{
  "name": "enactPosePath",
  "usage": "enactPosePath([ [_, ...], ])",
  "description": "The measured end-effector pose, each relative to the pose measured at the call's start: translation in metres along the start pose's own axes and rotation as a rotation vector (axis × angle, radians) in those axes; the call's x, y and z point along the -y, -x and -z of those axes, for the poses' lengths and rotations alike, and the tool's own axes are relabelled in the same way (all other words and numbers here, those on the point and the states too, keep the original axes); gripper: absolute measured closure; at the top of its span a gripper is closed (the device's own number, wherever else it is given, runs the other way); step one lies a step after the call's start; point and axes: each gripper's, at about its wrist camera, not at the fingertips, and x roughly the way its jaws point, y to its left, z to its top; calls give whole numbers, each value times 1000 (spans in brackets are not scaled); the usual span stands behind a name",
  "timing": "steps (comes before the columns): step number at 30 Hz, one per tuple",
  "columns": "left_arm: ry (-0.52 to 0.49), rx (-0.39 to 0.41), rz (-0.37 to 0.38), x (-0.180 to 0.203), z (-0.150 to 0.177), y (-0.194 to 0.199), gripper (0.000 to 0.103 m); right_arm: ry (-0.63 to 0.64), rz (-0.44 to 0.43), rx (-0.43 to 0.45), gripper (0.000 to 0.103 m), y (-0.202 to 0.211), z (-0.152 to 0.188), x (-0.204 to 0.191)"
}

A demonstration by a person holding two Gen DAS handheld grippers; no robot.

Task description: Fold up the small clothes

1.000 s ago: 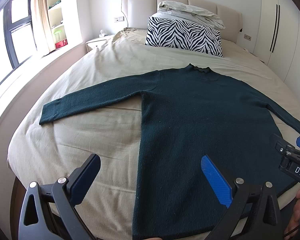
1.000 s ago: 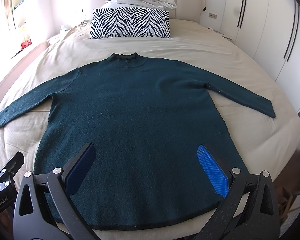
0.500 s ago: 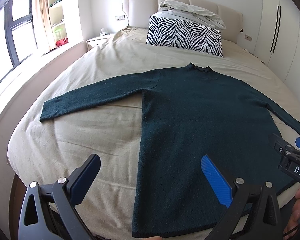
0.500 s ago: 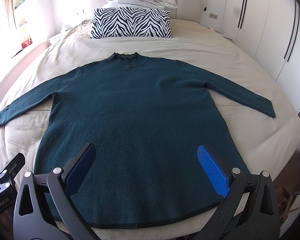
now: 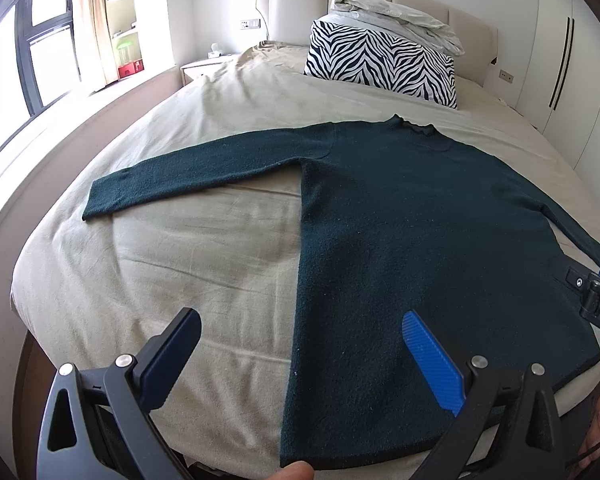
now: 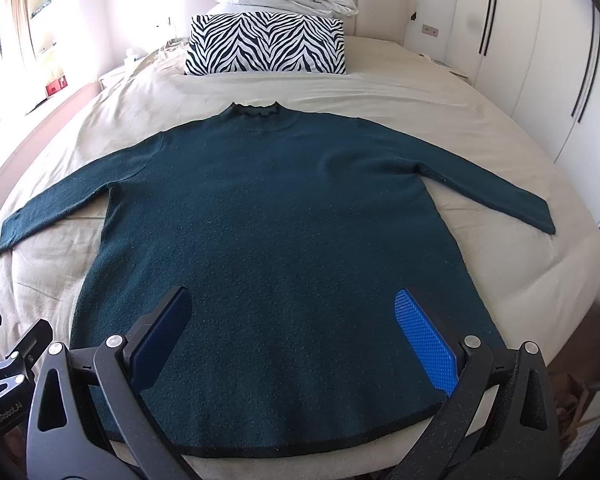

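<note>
Left gripper (image 5: 300,340) edged back; knit sweater (image 6: 276,240) (fuzzy, teal) flat.

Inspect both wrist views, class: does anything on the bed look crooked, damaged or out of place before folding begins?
Nothing stands out. The dark green sweater lies flat on the bed, both sleeves spread, with no visible damage. Both the left gripper and the right gripper are open above its hem.

Nubby matt knit sweater (image 6: 284,240), creased cloth bed sheet (image 5: 172,264), ribbed blue pads (image 6: 424,340)
</note>
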Motion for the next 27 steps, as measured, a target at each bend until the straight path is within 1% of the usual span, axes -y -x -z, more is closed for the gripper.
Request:
enactPosePath([
  [1,23,-12,23,-7,-1,-4,0,-2,-9,-1,0,-2,0,0],
  [3,91,-28,99,-25,-4,-12,0,-6,-34,-4,0,-6,-2,0],
  [5,177,-24,188,-45,-9,-19,0,-13,-71,-2,0,-8,-4,1],
  [6,223,-14,210,-56,-12,-21,0,-18,-89,3,0,-9,-6,0],
  [8,283,20,199,-74,-19,-26,0,-31,-128,29,0,-8,-9,1],
  [10,306,23,207,-89,-26,-32,0,-40,-158,56,0,-6,-14,0],
  [11,307,2,190,-96,-29,-36,0,-40,-174,67,0,-6,-18,-1],
  [12,313,-40,167,-104,-33,-42,0,-38,-186,77,0,-6,-21,-2],
  [13,353,-67,165,-116,-36,-49,0,-37,-197,87,0,-6,-24,-3],
  [14,416,-66,184,-132,-38,-53,0,-36,-209,93,0,-7,-29,-4],
  [16,549,-4,228,-170,-40,-58,0,-41,-234,105,0,-8,-36,-4],
  [17,615,22,238,-189,-42,-62,0,-45,-246,109,0,-9,-40,-4],
  [18,678,40,251,-207,-44,-68,0,-52,-261,111,0,-10,-43,-3],
  [19,743,56,281,-226,-47,-76,0,-60,-283,111,1,-12,-47,-4],
  [21,877,86,336,-259,-50,-95,1,-91,-338,100,7,-19,-54,-3],
  [22,935,94,358,-272,-51,-105,1,-106,-361,86,15,-24,-57,-4],
  [23,981,90,363,-283,-52,-115,1,-120,-382,68,22,-31,-61,-4],
  [25,1064,89,369,-297,-54,-132,3,-139,-402,36,30,-45,-65,-7],
  [27,1159,97,404,-312,-50,-147,4,-147,-409,14,32,-58,-68,-11],
])
